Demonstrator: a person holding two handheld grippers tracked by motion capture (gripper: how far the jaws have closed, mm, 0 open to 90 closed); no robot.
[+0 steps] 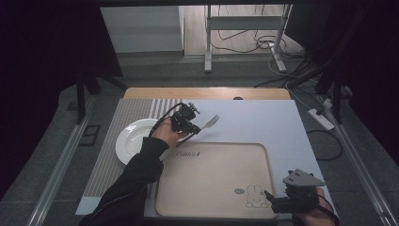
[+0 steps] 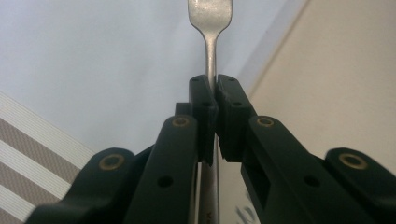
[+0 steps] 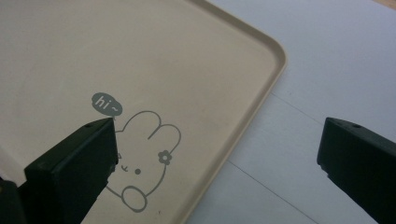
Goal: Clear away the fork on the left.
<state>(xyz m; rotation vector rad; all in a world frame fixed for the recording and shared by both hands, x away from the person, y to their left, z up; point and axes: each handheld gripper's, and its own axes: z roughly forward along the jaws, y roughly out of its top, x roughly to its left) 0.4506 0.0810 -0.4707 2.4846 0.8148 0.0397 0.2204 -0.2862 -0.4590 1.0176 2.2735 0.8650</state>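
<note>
Fork [image 1: 210, 122] clamped in left hand-held gripper [image 1: 194, 127], beyond bare tray [image 1: 211, 188].

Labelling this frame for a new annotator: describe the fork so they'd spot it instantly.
Start from the big beige tray with the rabbit drawing, on the pale mat. Just beyond its far left corner, right of the white plate, the left tongs are clamped on a thin metal handle. That is the fork: the sole shiny silver item, tines pointing away up-right.
</note>
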